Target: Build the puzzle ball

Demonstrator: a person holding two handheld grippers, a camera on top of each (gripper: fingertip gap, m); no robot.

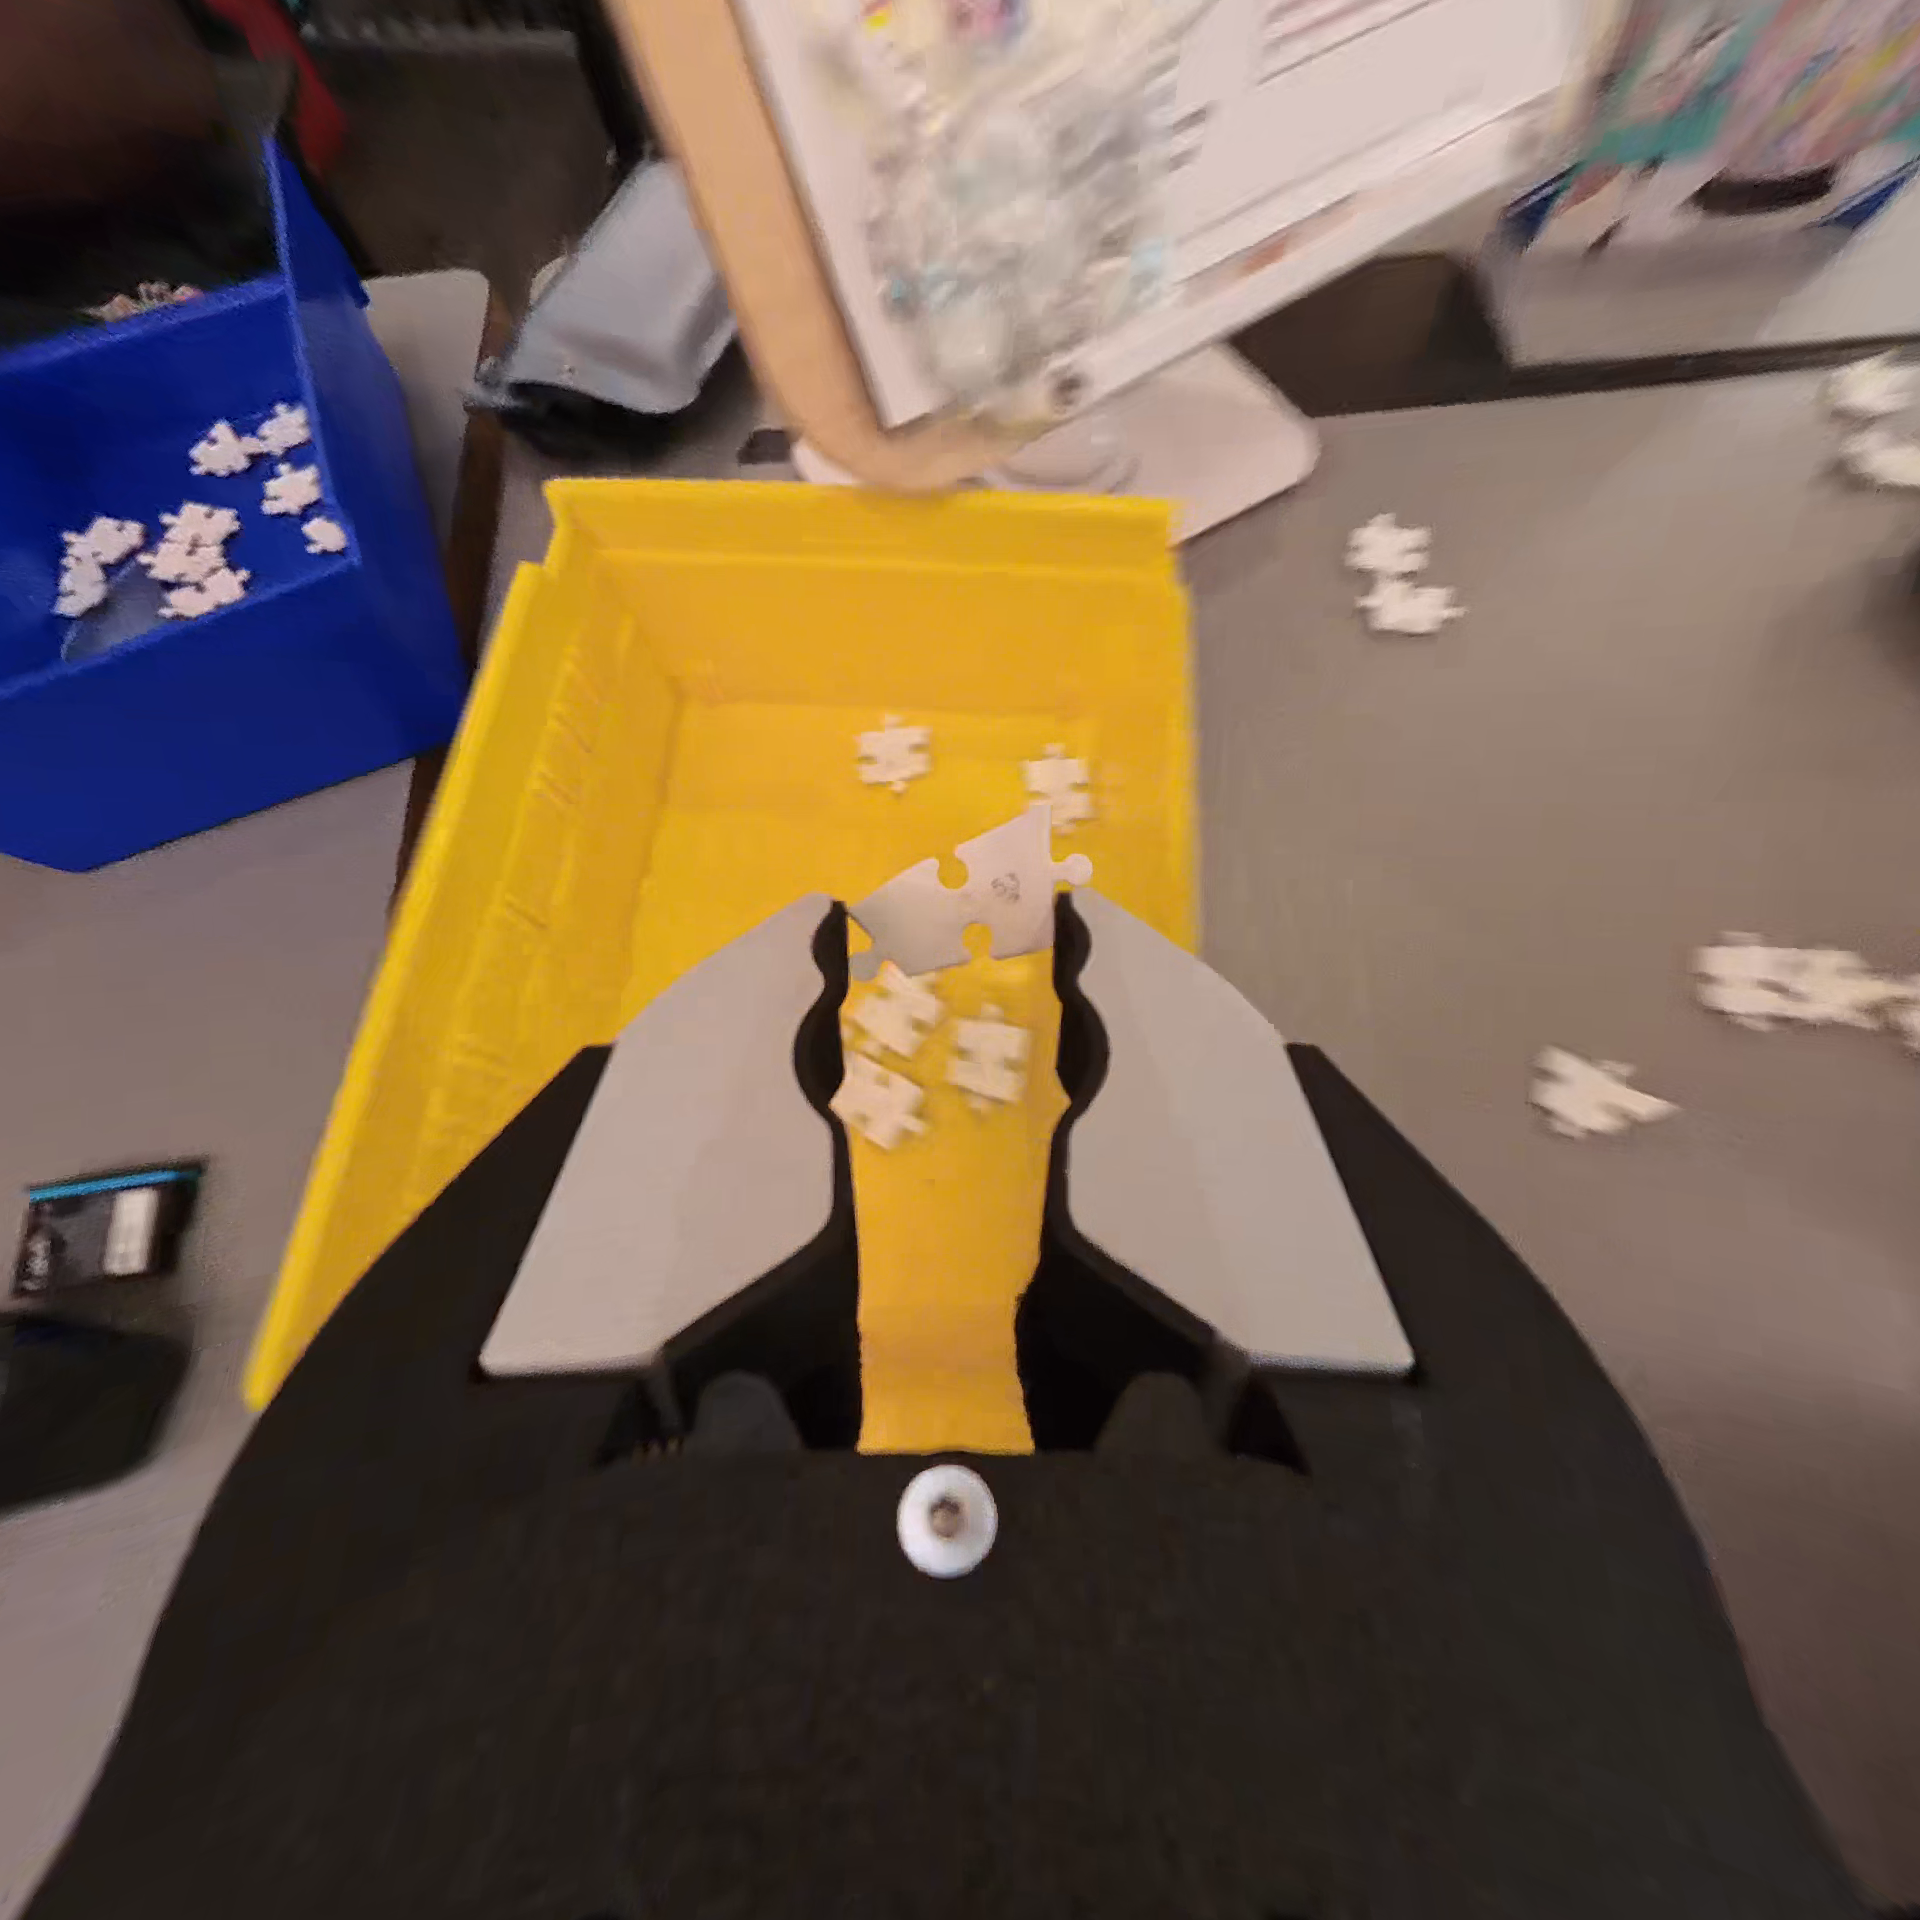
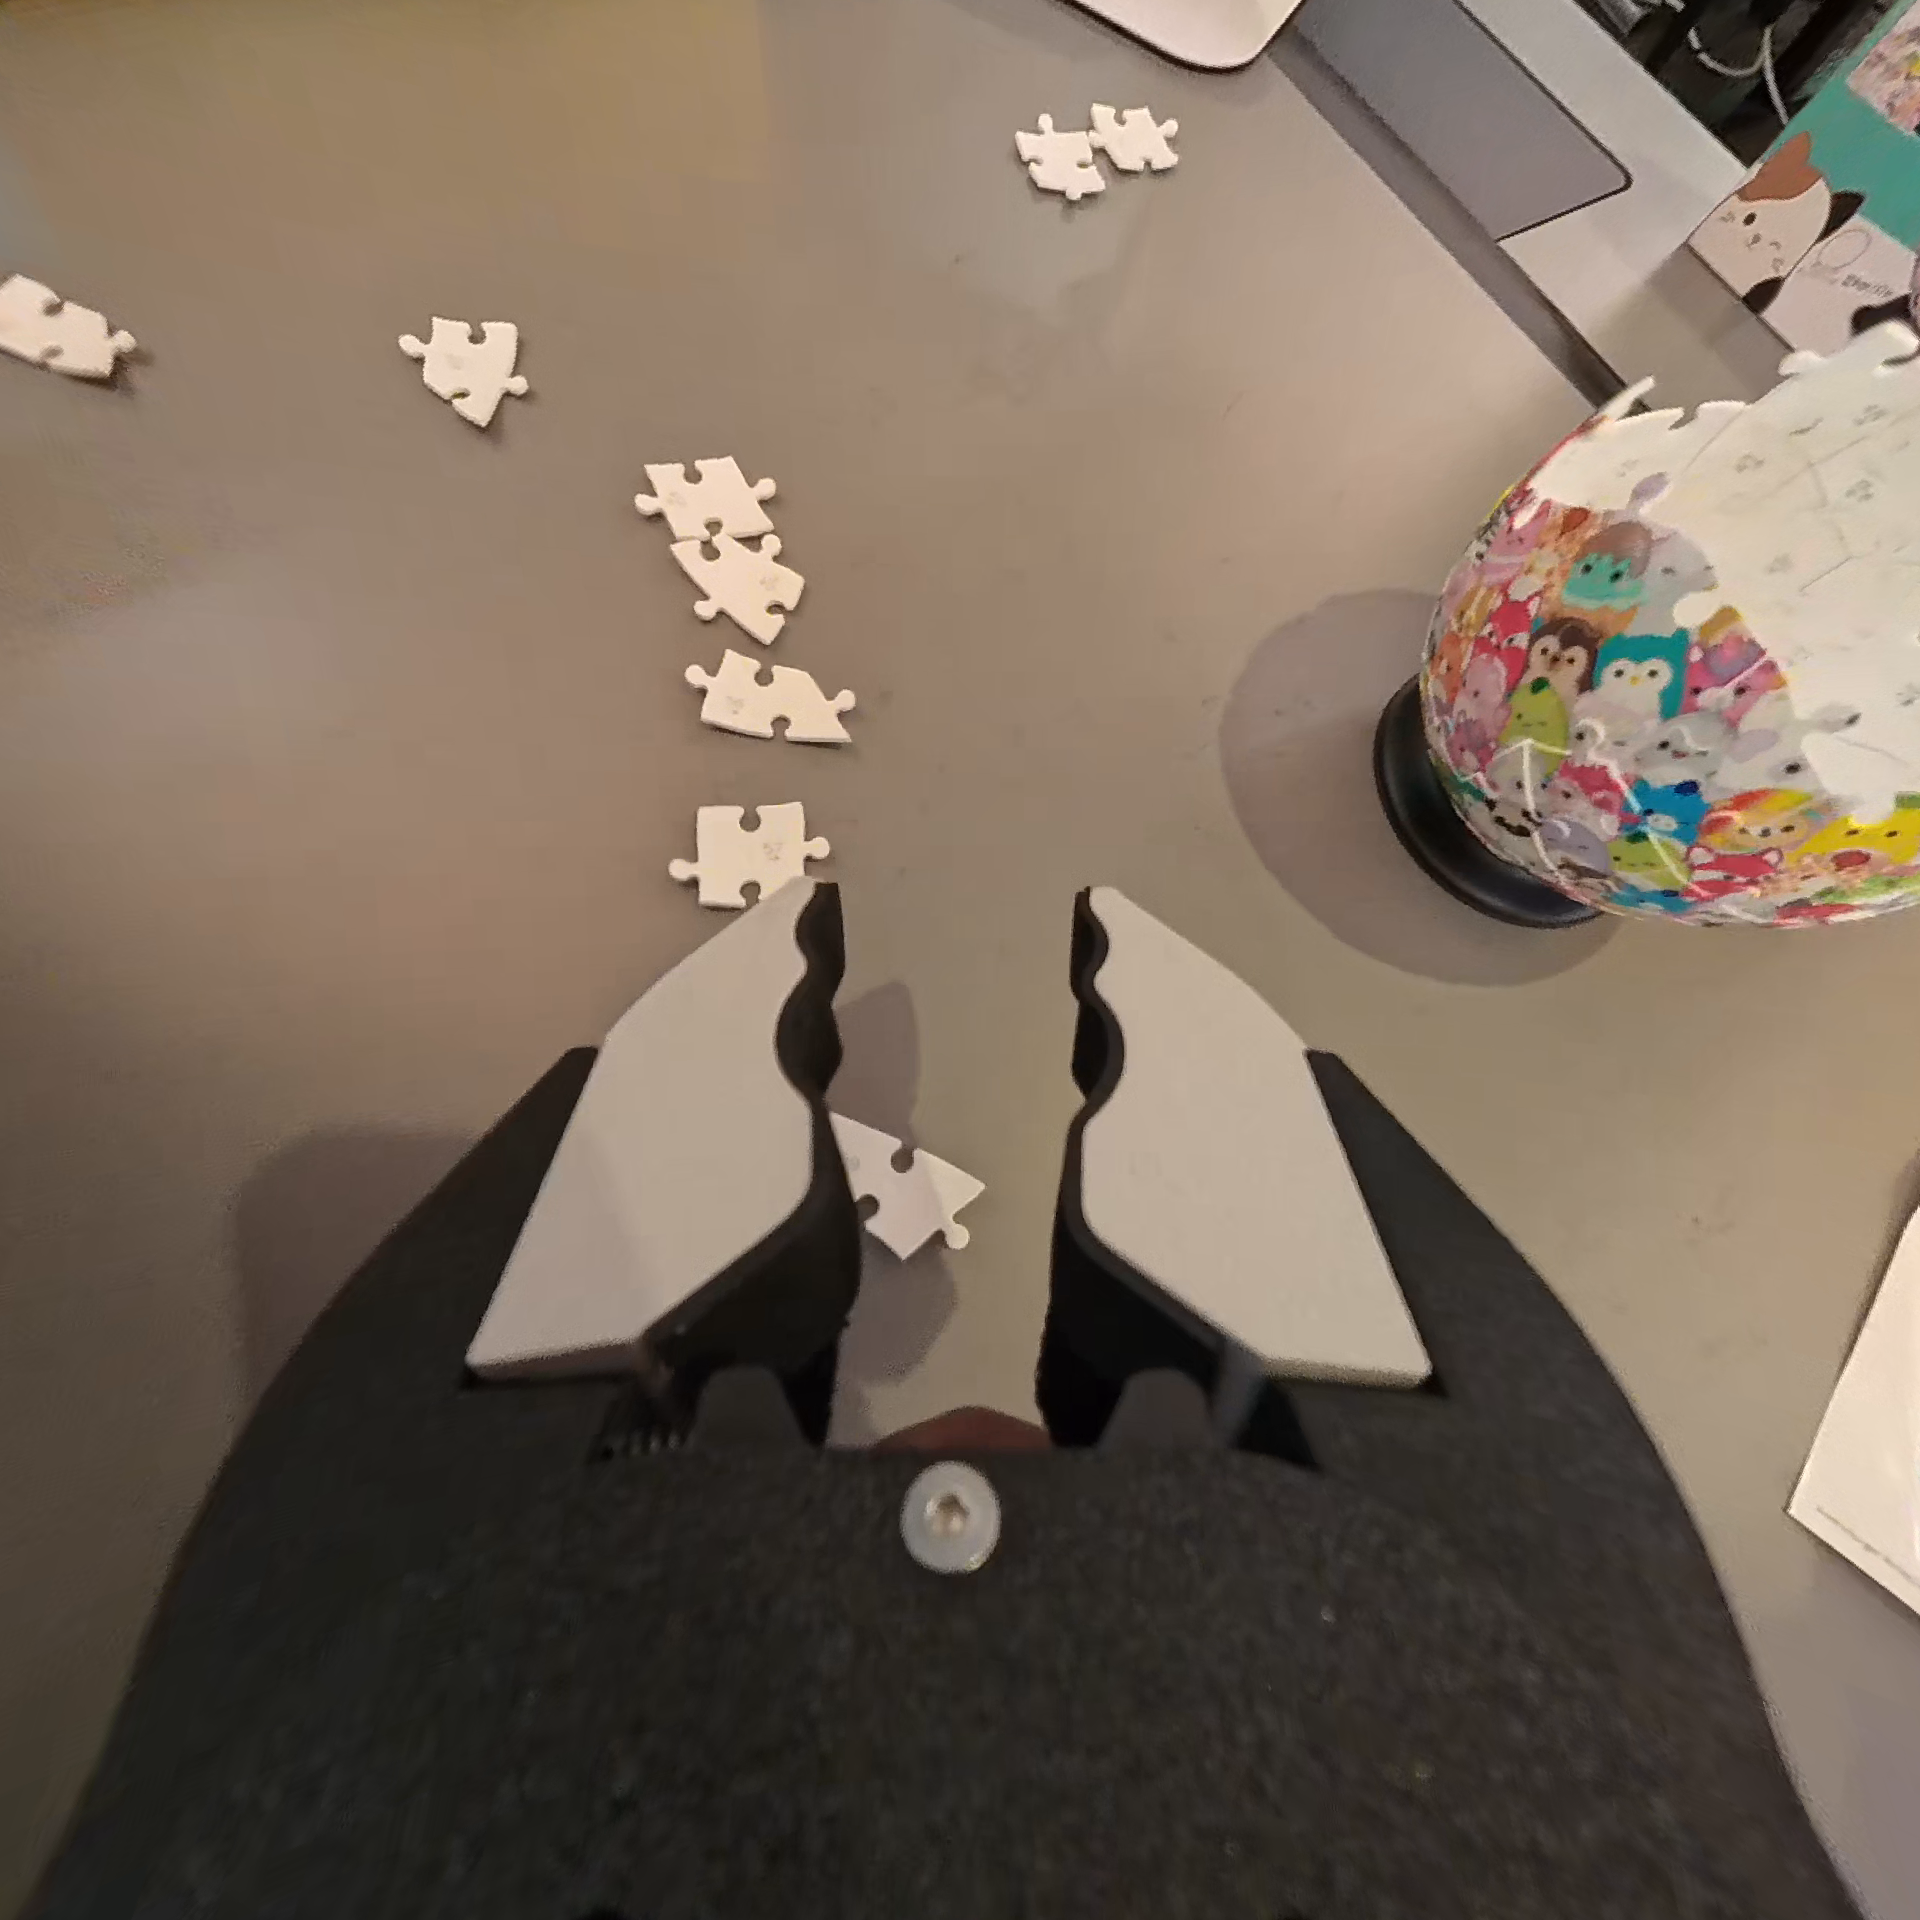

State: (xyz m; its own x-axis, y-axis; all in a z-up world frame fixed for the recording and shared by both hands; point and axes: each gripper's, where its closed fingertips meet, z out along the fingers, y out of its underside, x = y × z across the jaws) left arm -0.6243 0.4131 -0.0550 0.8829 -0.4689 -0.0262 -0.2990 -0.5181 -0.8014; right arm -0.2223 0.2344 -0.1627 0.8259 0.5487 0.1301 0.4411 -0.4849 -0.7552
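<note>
Left gripper, nearest the lens in the left wrist view, fingers narrowed and pinching a joined pair of white pieces held above the yellow bin; more loose pieces lie on the bin floor beneath it; a blue bin with further pieces stands left of the yellow bin. Right gripper, jaws apart and holding nothing, hangs over the grey table; joined pairs lie in a row on the table ahead of its left finger. The puzzle ball, right of and well apart from that gripper, sits on a dark ring stand; its lower shell is assembled, its top open with a jagged rim; judged roughly half built, many pieces remaining.
</note>
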